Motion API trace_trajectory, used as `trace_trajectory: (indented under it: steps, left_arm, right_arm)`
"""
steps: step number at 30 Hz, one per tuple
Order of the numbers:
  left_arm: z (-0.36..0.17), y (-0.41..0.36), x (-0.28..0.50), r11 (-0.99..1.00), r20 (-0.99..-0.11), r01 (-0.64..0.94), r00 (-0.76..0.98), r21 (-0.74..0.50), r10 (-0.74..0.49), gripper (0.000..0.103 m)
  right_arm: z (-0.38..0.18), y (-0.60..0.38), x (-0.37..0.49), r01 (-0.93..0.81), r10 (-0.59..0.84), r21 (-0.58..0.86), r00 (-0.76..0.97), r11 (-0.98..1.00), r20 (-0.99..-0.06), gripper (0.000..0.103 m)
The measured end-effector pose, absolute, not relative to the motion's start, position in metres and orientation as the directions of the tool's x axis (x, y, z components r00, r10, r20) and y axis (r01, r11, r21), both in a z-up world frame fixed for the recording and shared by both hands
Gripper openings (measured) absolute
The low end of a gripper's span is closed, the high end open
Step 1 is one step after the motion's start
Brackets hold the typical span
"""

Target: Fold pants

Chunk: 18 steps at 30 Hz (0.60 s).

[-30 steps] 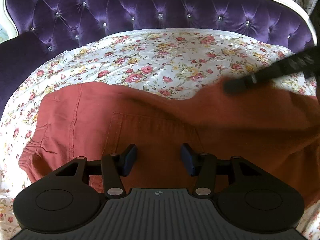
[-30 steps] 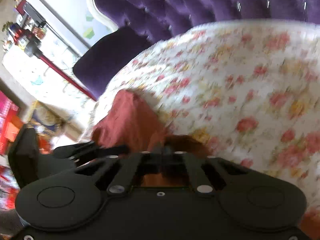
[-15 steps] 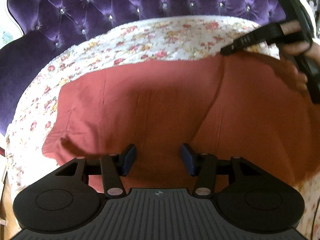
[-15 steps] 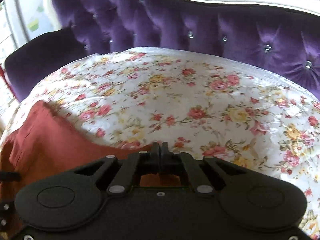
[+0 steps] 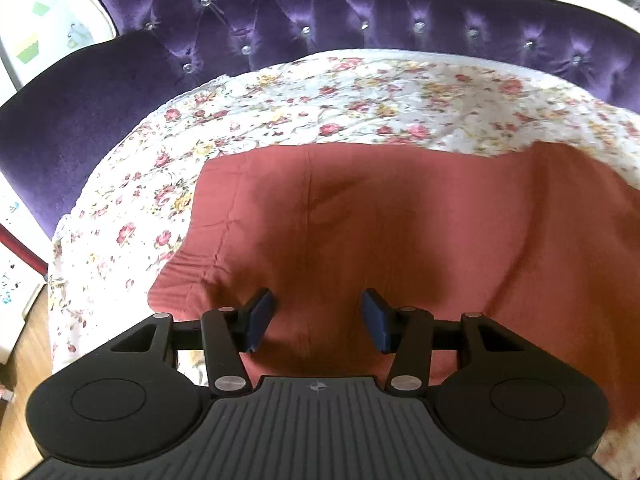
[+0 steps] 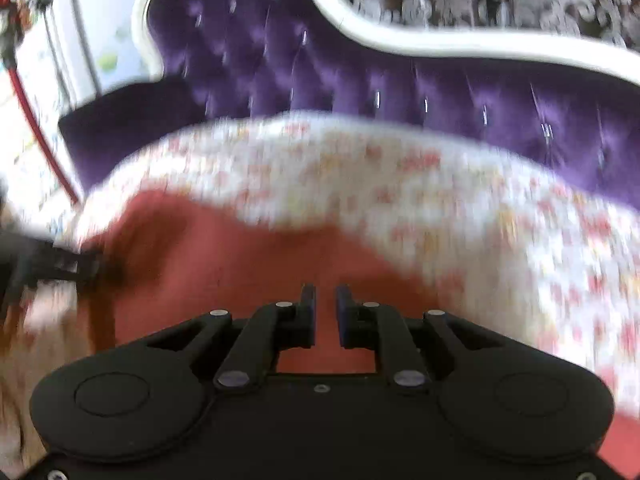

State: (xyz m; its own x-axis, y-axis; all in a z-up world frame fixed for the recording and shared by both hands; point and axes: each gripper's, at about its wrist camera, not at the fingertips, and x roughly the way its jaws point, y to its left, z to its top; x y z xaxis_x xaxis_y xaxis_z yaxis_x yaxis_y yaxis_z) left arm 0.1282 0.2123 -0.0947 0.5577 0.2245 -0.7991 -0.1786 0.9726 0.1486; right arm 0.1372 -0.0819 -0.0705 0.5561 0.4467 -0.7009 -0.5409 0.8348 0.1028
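Note:
The rust-red pants point(image 5: 400, 232) lie spread flat on the floral sheet point(image 5: 280, 104) of the bed. My left gripper point(image 5: 316, 316) is open and empty, hovering over the near edge of the pants. In the blurred right wrist view the pants point(image 6: 248, 264) lie below my right gripper point(image 6: 325, 304), whose jaws stand slightly apart with a narrow gap and nothing between them. The left gripper shows as a dark shape at the left edge of the right wrist view point(image 6: 48, 264).
A purple tufted headboard point(image 5: 360, 24) with a white frame stands behind the bed. A dark purple cushion point(image 5: 60, 120) lies at the left. Wooden floor point(image 5: 16, 360) shows past the bed's left edge. A red pole point(image 6: 36, 128) leans at the far left.
My right gripper has let go of the pants' edge, opened slightly and pulled back. The pants now lie flat on the sheet. The right gripper has left the left wrist view.

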Motion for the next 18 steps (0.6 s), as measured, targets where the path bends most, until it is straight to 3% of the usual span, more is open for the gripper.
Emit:
trace_trajectory:
  steps: [3,12,18]
  left_arm:
    - [-0.104,0.215,0.142,0.969,-0.808,-0.19,0.54,0.157,0.236,0.049]
    - [-0.091,0.202,0.141,0.952,-0.807,-0.239,0.514,0.19,0.29,0.048]
    - [-0.072,0.136,0.115,0.989,-0.795,-0.099,0.587,0.113,0.15,0.048]
  right_arm:
    - [-0.097,-0.097,0.098,-0.519,0.355,0.035,0.531,0.854,-0.769,0.021]
    - [-0.091,-0.154,0.037,-0.407,0.312,0.066,0.577,0.911,-0.755,0.02]
    - [-0.063,-0.251,0.037,-0.119,0.129,0.064,0.708,0.991,-0.695,0.021]
